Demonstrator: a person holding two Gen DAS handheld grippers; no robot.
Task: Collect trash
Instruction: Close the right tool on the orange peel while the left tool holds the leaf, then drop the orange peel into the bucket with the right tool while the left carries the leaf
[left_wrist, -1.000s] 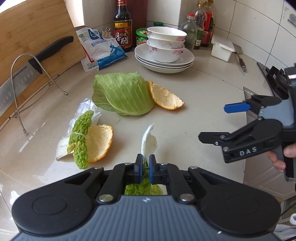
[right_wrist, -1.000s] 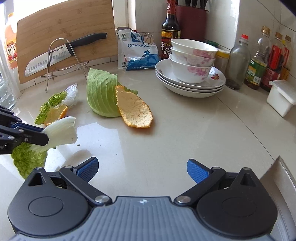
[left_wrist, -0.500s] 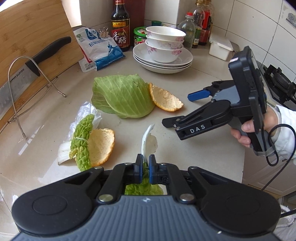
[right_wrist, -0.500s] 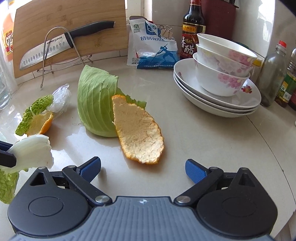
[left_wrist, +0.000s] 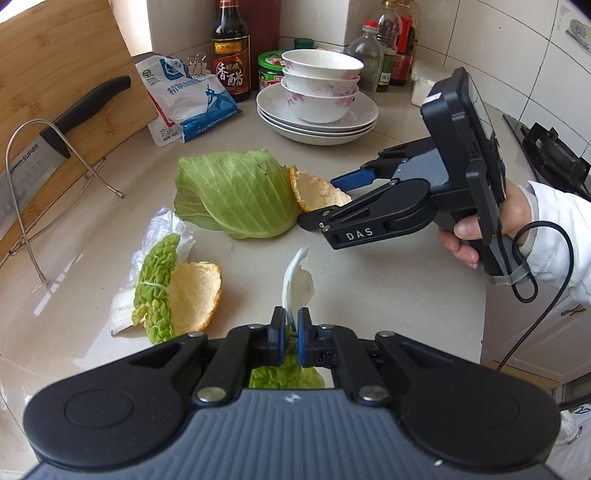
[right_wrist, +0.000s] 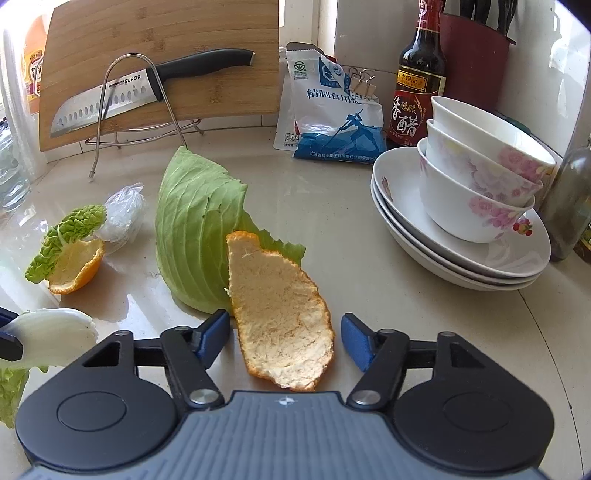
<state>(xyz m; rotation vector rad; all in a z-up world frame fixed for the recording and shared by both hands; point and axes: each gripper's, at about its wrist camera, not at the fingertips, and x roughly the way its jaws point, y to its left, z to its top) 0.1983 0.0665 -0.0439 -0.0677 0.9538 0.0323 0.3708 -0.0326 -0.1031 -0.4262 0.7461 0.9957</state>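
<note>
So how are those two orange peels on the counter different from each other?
The long peel lies flat, pith up, one end resting on the cabbage leaf, with the open right gripper straddling it. The small peel is shorter and curls into a cup, with a crinkled green leaf draped over its edge and no gripper near. Both are pale inside, orange outside, and still uncollected.

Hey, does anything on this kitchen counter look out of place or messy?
Yes: scraps litter the countertop: a cabbage leaf, two orange peels, a crumpled plastic wrapper. Nothing looks spilled or broken.
</note>
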